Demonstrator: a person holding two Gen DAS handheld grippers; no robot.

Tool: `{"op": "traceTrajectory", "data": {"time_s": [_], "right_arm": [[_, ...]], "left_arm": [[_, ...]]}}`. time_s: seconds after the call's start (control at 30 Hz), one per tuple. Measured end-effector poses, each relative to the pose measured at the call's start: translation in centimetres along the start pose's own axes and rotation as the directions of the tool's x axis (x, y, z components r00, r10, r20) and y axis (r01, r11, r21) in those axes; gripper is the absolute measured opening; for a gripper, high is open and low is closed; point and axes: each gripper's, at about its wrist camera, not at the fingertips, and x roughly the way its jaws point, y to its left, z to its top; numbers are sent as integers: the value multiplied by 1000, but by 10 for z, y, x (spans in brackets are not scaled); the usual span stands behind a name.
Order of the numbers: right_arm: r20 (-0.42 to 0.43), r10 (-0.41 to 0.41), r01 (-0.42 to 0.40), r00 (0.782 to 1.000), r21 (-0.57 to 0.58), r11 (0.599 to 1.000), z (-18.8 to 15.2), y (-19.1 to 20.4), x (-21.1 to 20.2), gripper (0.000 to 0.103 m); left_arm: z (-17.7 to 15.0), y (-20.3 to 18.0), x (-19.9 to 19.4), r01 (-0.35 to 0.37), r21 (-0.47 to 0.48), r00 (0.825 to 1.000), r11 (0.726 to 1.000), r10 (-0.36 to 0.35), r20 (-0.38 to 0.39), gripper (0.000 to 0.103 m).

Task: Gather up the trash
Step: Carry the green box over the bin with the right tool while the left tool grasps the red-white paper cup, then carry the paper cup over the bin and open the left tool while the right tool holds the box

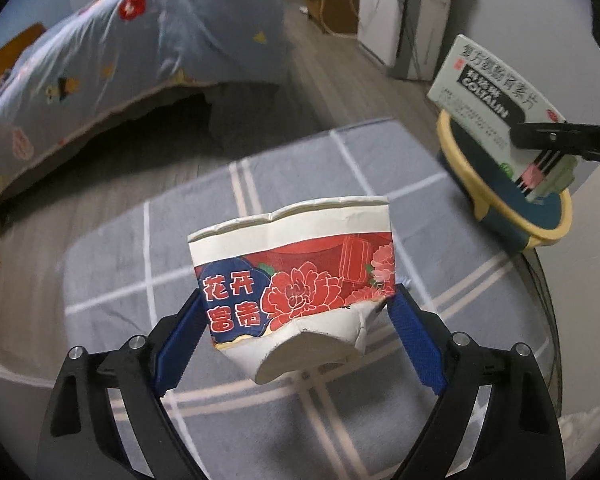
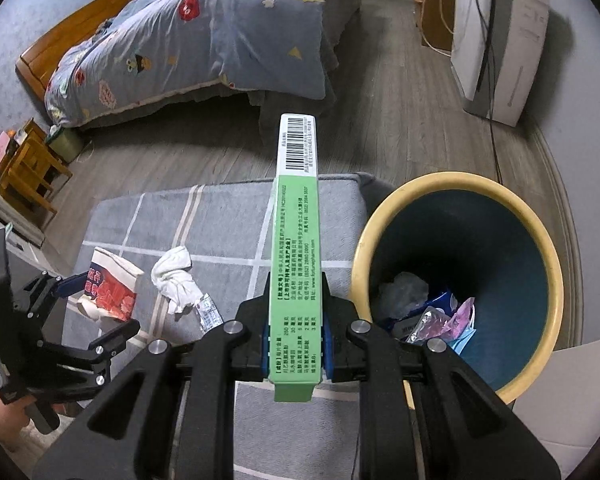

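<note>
The crushed paper cup [image 1: 296, 292] sat clamped in my left claw [image 1: 300, 320], spread wide, above the grey rug [image 1: 228, 208]. My right claw [image 2: 296, 344] pinched the green medicine box [image 2: 298, 248] beside the trash bin [image 2: 456, 192].

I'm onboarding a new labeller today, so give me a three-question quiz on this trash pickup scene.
1. True or false: the right tongs grip a green medicine box.
2. What do the left tongs hold? A) crumpled tissue B) crushed paper cup C) plastic bag
3. Fill in: the trash bin has a ______ rim.

Key: 1 true. 2 B, the crushed paper cup; the tissue lies on the grey rug. 3 yellow.
</note>
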Motion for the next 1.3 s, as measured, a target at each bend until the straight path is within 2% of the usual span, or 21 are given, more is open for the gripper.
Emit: {"op": "traceTrajectory", "data": {"time_s": [0.3, 0.43, 0.57, 0.7, 0.93, 1.1, 1.3], "right_arm": [[-8, 2, -1, 1000, 23, 1000, 1, -14, -4, 18], [-8, -9, 10, 1000, 102, 995, 2, -37, -8, 18], [6, -77, 75, 997, 160, 984, 2, -65, -15, 18], [13, -123, 114, 992, 296, 948, -6, -112, -24, 18], [-21, -128, 124, 992, 438, 890, -28, -165, -17, 18], [-48, -116, 125, 992, 476, 870, -36, -181, -7, 18], [-30, -103, 104, 994, 510, 854, -38, -193, -8, 19]], "left_arm": [[21, -38, -4, 22, 81, 999, 997, -25, 39, 89], [29, -57, -2, 48, 105, 997, 993, -53, 47, 89], [35, -80, -2, 95, 118, 994, 988, -102, 49, 89], [47, -113, 3, 126, 184, 989, 975, -137, 49, 89], [67, -157, 21, 176, 266, 982, 948, -188, 19, 89], [83, -180, 42, 173, 304, 983, 937, -184, 8, 90], [103, -202, 59, 153, 357, 985, 921, -172, 21, 90]]}}
